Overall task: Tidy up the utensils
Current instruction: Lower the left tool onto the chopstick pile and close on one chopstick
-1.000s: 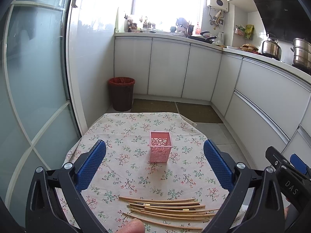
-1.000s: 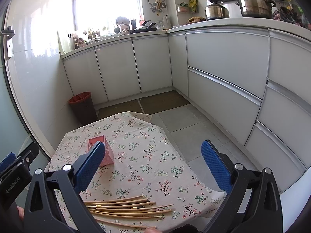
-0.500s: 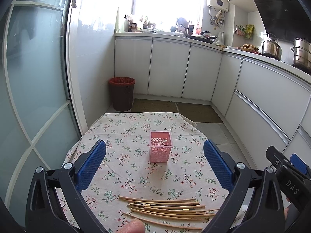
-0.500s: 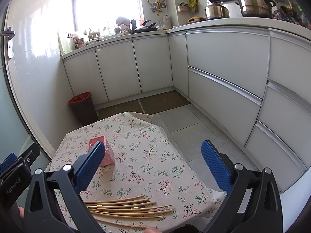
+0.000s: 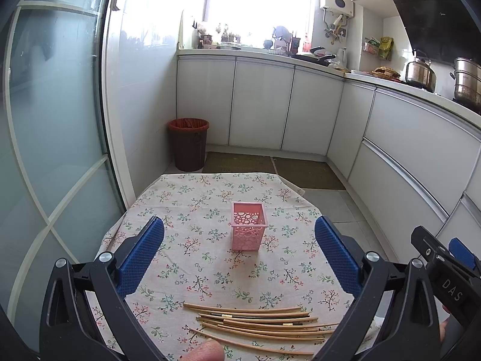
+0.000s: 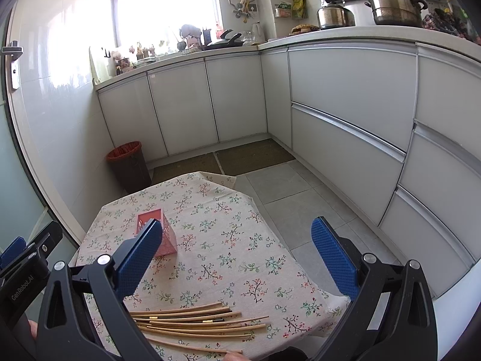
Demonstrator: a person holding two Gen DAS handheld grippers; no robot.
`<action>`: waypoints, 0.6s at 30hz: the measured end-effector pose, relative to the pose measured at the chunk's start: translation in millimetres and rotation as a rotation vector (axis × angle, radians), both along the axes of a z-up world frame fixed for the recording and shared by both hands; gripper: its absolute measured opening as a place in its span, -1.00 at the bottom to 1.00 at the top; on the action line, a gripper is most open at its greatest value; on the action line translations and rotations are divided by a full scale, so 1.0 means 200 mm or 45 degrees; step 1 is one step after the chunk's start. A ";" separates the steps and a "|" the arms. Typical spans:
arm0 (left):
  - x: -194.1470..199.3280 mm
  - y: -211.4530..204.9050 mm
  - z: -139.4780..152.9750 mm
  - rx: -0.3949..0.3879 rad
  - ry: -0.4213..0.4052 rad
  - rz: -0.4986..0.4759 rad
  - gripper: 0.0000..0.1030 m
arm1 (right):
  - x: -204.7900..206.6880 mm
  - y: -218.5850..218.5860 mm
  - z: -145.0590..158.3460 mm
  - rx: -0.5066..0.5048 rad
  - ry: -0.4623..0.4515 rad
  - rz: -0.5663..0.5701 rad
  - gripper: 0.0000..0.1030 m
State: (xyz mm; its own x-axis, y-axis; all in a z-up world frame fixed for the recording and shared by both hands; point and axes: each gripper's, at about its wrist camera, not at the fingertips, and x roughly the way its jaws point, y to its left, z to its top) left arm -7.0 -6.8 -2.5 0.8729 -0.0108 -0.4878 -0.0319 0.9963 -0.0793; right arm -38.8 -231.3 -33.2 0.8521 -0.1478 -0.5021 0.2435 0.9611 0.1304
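Note:
Several wooden chopsticks [image 5: 255, 322] lie loose near the front edge of a small table with a floral cloth [image 5: 210, 204]; they also show in the right wrist view [image 6: 192, 320]. A pink perforated holder [image 5: 249, 229] stands upright at mid-table, empty; in the right wrist view the holder [image 6: 168, 240] is partly hidden by a finger. My left gripper [image 5: 239, 246] is open and empty, held above the chopsticks. My right gripper [image 6: 236, 249] is open and empty to the right of the left one.
A brown bin [image 5: 188, 144] stands on the floor beyond the table. White cabinets [image 5: 261, 105] run along the back and right. A glass door [image 5: 45, 120] is on the left. Tiled floor [image 6: 300, 198] lies to the table's right.

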 end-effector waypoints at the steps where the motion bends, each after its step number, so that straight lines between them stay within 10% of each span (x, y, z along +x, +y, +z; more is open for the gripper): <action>1: 0.00 0.00 0.00 0.000 0.000 0.001 0.87 | 0.00 0.00 0.00 0.000 0.000 0.001 0.88; 11: 0.05 -0.02 -0.05 0.011 0.049 -0.016 0.87 | 0.05 -0.04 -0.05 0.048 0.048 -0.006 0.88; 18: 0.22 -0.12 -0.24 0.104 0.302 -0.215 0.87 | 0.16 -0.25 -0.23 0.465 0.225 0.041 0.88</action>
State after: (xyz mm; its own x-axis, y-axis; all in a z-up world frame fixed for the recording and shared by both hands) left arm 37.2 -30.7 -49.8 0.7235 -0.0989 -0.6832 0.1270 0.9919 -0.0090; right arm -6.8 -281.8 -79.7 0.7490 0.0927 -0.6560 0.2632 0.8670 0.4230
